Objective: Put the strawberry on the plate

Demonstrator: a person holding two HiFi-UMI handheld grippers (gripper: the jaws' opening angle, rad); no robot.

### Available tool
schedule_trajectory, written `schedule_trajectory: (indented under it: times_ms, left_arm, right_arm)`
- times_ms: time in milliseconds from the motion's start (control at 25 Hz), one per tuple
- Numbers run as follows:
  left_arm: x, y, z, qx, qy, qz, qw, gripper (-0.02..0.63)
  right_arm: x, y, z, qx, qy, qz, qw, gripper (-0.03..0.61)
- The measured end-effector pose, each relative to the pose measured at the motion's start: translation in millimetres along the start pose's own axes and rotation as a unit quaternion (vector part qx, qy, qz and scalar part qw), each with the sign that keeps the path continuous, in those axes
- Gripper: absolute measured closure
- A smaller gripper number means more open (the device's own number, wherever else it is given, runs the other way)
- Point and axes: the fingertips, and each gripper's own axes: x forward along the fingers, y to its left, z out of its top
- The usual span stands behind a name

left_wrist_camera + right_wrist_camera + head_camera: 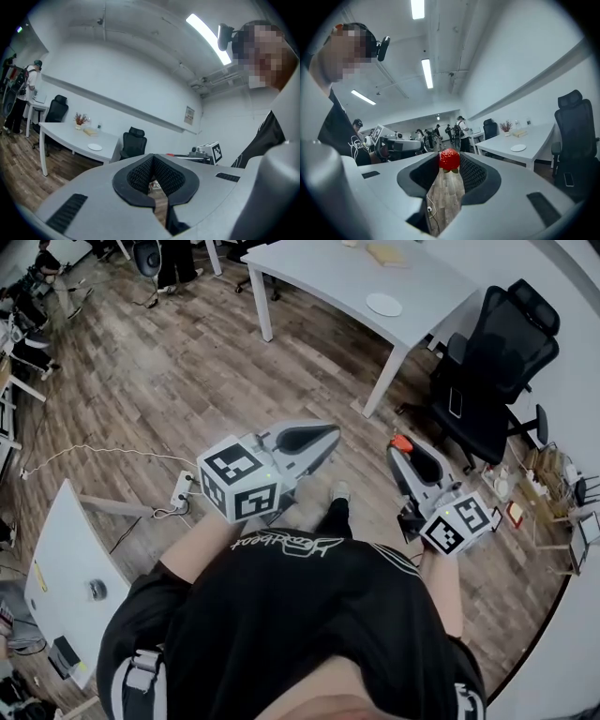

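Right tool [403,448]: clamped on the small red strawberry [449,160], which sits pinched right at the tips between the two black ribbed pads, green end down.
Strawberry spot: up in the air in front of the person in the black t-shirt [300,615], over the wood-plank floor [187,381]. It's not on anything, and it's well apart from the plate.
Left tool [323,437]: tips pressed together with nothing between them. You can only see a sliver of floor through the gap behind the pads. It's held just left of the other one, and both point the same way, toward the table.
Plate: a round white plate [383,304], bare, lying flat near the edge of the long white tabletop [328,277] across the room.
Also on the tabletop: a flat yellowish block [386,253] further back, and a little reddish plant [80,119] at the far end.
Nearby: a black office chair [497,352] parked just right of the table, close to the wall.
Background: a few people standing around at the far end of the room, too small to say much about.
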Motion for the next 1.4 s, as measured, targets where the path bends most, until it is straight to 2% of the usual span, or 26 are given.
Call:
schedule_trajectory:
  times_ms: [240,520,840,1120,1400]
  left_arm:
    - [62.0,66.9,6.5,-0.028,0.014,0.015,0.9994,0.606]
    - [155.9,153.5,30.7,-0.061,0.022,0.027,0.9976,0.606]
    - [261.2,219.9,64.8,-0.057,0.027,0.04,0.9972,0.607]
    - [287.9,223.0,87.0,-0.033,0.025,0.045,0.9981,0.606]
    - [292.4,230.5,90.4,-0.03,0.025,0.042,0.9984,0.606]
  right_arm:
    - [44.2,-78.7,0.8,0.046,0.012,0.021,0.999,0.448]
    - [104.2,-188.9,22.0,0.055,0.033,0.041,0.997,0.448]
    - [137.6,-308.2,54.8,0.053,0.038,0.043,0.997,0.448]
    - [145.8,-332.1,92.8,0.03,0.007,0.059,0.998,0.448]
    - [147.6,-339.8,97.8,0.023,0.0,0.048,0.999,0.448]
